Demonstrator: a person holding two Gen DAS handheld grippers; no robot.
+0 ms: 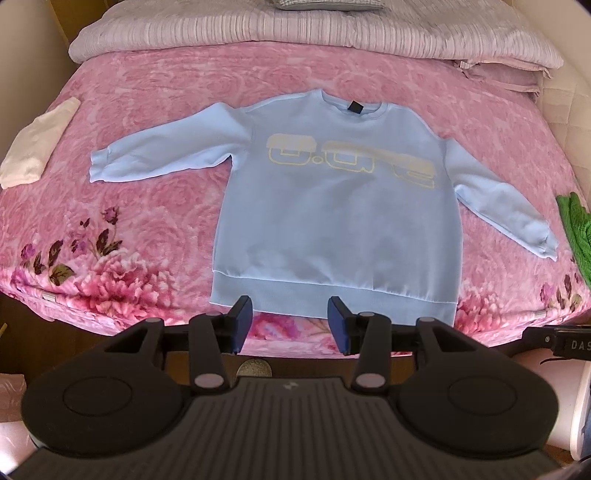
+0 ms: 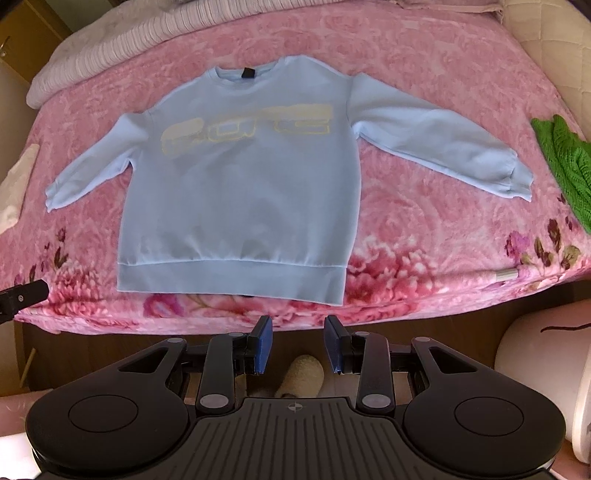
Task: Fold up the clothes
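A light blue sweatshirt (image 1: 332, 221) with pale yellow lettering lies flat and face up on a pink floral bedspread (image 1: 155, 206), sleeves spread to both sides and hem toward me. My left gripper (image 1: 291, 314) hangs open just over the hem's near edge, nothing between its blue pads. In the right wrist view the same sweatshirt (image 2: 240, 192) fills the middle of the bedspread (image 2: 424, 229). My right gripper (image 2: 298, 334) stands open above the bed's front edge, short of the hem, with nothing held.
A folded white garment (image 1: 33, 147) lies at the bed's left edge and a green knitted one (image 1: 576, 236) at the right edge (image 2: 565, 162). Grey quilted bedding (image 1: 295, 33) is piled at the head. A beige slipper (image 2: 299, 376) sits on the wooden floor below.
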